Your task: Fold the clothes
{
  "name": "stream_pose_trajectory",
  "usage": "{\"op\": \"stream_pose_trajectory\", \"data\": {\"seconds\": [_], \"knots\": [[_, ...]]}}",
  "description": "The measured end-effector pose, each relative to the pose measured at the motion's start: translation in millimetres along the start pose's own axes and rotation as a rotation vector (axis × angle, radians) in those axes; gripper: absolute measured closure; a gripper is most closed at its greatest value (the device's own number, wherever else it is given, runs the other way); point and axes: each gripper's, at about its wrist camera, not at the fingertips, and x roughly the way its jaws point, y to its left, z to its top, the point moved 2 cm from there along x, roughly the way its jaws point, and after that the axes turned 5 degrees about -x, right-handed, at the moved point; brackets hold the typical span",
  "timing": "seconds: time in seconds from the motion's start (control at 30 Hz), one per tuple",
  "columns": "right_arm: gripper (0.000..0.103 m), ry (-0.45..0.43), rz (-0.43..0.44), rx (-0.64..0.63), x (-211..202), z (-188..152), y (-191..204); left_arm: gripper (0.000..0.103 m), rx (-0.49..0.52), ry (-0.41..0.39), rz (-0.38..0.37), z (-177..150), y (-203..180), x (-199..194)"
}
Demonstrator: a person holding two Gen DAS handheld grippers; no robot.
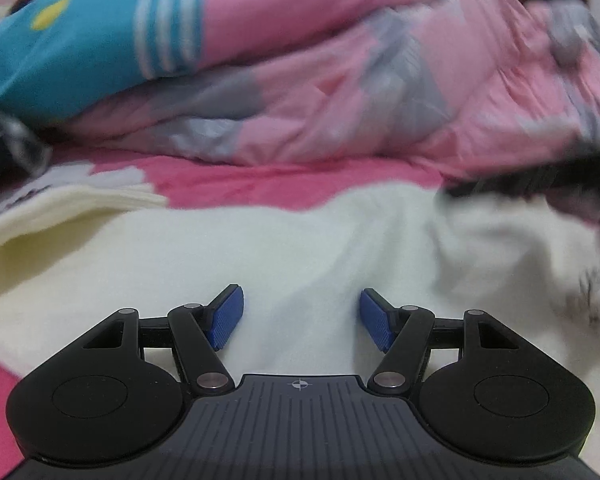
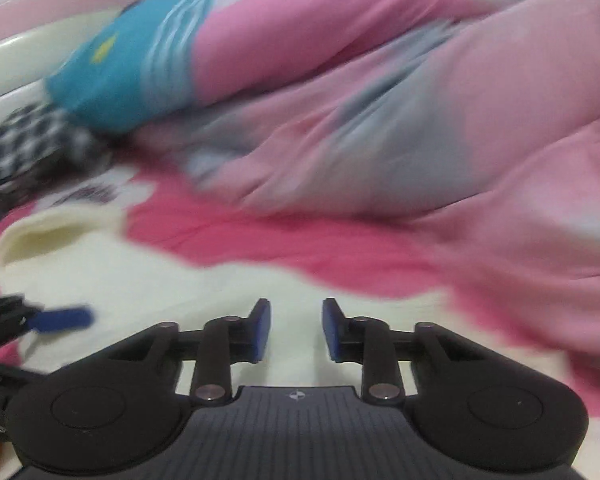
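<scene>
Cream sweater [image 1: 300, 248] lies spread flat on the pink bedsheet [image 1: 260, 184], directly under and ahead of both grippers, with its ribbed open end [image 2: 56, 236] off to the left and its body running across the bed toward the right. Behind it a pink and grey quilt [image 1: 340, 92] is heaped with a teal pillow [image 1: 72, 48] on top, and a checked cloth [image 2: 32, 144] sits at the far left. The left gripper [image 1: 302, 316] hovers low over the middle of the sweater, its blue pads well apart with only flat cloth showing between them and nothing pinched. The right gripper [image 2: 296, 330] is over the sweater's near part further right, its jaws narrower but with a clear gap; no fabric is caught there either, and that view is smeared by motion. From the right wrist, the left gripper's blue pad shows low at the left edge, so the two tools stand side by side along the garment. The ribbed end is nearer the left gripper, while the blurred right-hand part of the sweater, where a dark shape [image 1: 540, 176] crosses the left view, lies closer to the right one. That suggests each hand takes its own side for a fold across the long axis.
</scene>
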Motion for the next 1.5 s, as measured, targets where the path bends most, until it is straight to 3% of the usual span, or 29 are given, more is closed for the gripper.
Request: {"op": "stream_pose_trajectory", "data": {"seconds": [0.07, 0.13, 0.23, 0.37, 0.47, 0.53, 0.57, 0.63, 0.67, 0.83, 0.9, 0.97, 1.03, 1.1, 1.23, 1.37, 1.5], "knots": [[0.086, 0.055, -0.010, 0.011, 30, -2, -1, 0.038, -0.096, -0.012, -0.010, 4, 15, -1], [0.102, 0.043, -0.008, 0.079, 38, 2, -18, 0.038, -0.182, -0.030, -0.013, 7, 26, -3], [0.103, 0.040, -0.046, 0.135, 27, 7, -27, 0.038, -0.300, -0.102, 0.009, 16, 48, -12], [0.102, 0.024, -0.036, 0.077, 5, 12, -13, 0.038, -0.396, -0.138, 0.032, 28, 72, -15], [0.090, 0.005, 0.057, 0.070, 6, 29, -5, 0.038, -0.481, -0.096, 0.028, 32, 90, -11], [0.070, -0.010, 0.101, 0.010, 13, 42, 10, 0.038, -0.522, -0.085, 0.026, 35, 100, -13], [0.067, -0.022, 0.112, -0.040, 18, 50, 19, 0.038, -0.528, -0.085, 0.034, 38, 105, -15], [0.053, -0.001, 0.165, -0.121, 36, 64, 36, 0.038, -0.507, -0.069, 0.049, 45, 112, -15], [0.051, 0.022, 0.196, -0.160, 47, 71, 45, 0.037, -0.485, -0.051, 0.055, 48, 116, -13], [0.050, 0.217, 0.331, -0.301, 89, 77, 82, 0.037, -0.460, 0.013, 0.093, 48, 133, -1], [0.050, 0.222, 0.332, -0.359, 86, 74, 91, 0.037, -0.446, 0.012, 0.104, 46, 132, 2], [0.062, 0.225, 0.332, -0.407, 82, 71, 98, 0.037, -0.407, 0.006, 0.126, 43, 127, 5], [0.085, 0.207, 0.309, -0.416, 78, 70, 101, 0.037, -0.368, -0.007, 0.153, 40, 122, 8], [0.091, 0.166, 0.269, -0.477, 69, 67, 111, 0.037, -0.349, -0.021, 0.172, 38, 120, 8], [0.092, 0.075, 0.201, -0.492, 71, 71, 120, 0.037, -0.353, -0.043, 0.189, 38, 122, 6], [0.092, 0.034, 0.188, -0.461, 90, 68, 119, 0.037, -0.309, -0.049, 0.231, 36, 119, 12], [0.092, -0.010, 0.187, -0.246, 111, 71, 101, 0.037, -0.241, -0.047, 0.279, 32, 113, 18]]}}
